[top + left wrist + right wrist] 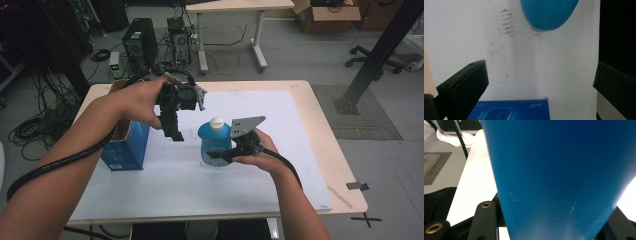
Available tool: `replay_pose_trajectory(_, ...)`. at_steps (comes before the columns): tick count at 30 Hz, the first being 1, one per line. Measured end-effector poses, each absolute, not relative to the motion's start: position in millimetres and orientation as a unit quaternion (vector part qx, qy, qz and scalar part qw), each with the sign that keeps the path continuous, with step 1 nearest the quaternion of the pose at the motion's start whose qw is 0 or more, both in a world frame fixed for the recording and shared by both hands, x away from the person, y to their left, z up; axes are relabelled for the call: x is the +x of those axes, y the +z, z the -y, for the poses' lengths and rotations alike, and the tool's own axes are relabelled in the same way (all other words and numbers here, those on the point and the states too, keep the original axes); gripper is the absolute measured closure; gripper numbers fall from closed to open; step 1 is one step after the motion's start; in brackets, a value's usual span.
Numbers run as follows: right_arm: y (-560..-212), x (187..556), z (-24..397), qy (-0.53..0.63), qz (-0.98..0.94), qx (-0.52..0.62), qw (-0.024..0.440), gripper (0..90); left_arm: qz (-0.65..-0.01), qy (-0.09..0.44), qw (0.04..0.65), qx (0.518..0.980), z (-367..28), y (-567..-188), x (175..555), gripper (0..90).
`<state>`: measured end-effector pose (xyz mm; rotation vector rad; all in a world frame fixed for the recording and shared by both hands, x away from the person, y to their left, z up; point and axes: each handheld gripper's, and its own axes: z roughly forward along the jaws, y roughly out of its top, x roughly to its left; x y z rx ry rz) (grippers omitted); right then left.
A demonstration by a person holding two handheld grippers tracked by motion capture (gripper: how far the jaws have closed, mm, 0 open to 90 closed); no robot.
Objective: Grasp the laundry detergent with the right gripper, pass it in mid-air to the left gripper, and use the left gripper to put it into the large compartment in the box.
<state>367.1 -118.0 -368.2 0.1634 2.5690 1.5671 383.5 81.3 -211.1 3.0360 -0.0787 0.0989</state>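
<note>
1. High view: a blue bottle (215,142) with a white cap (217,122) is seen at the centre of the frame, on the white mat (300,150). It is clamped low on its body by the right gripper (216,154), which comes in from the lower right. The left gripper (173,131) is held above the mat at upper centre-left, pointing down, beside an open blue box (125,145). The step is judged to be carrying or setting down the bottle; a steady hold is called for next.

2. Left gripper view: the jaws are seen apart at the lower corners, with nothing between them. The bottle's rounded body (547,13) is cut off by the top edge; the box's printed face (511,110) is cut off by the bottom edge.

3. Right gripper view: the bottle's blue wall (559,180) is pressed between the jaws. The pads are hidden behind it, and the cap cannot be made out.
</note>
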Motion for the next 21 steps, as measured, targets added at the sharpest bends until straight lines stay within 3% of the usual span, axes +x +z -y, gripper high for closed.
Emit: replay_pose_trajectory(21,-377,361,77,0.531,-0.845,0.030,0.049,45.4,0.047,0.019,0.042,0.998,-68,-223,369,0.2)
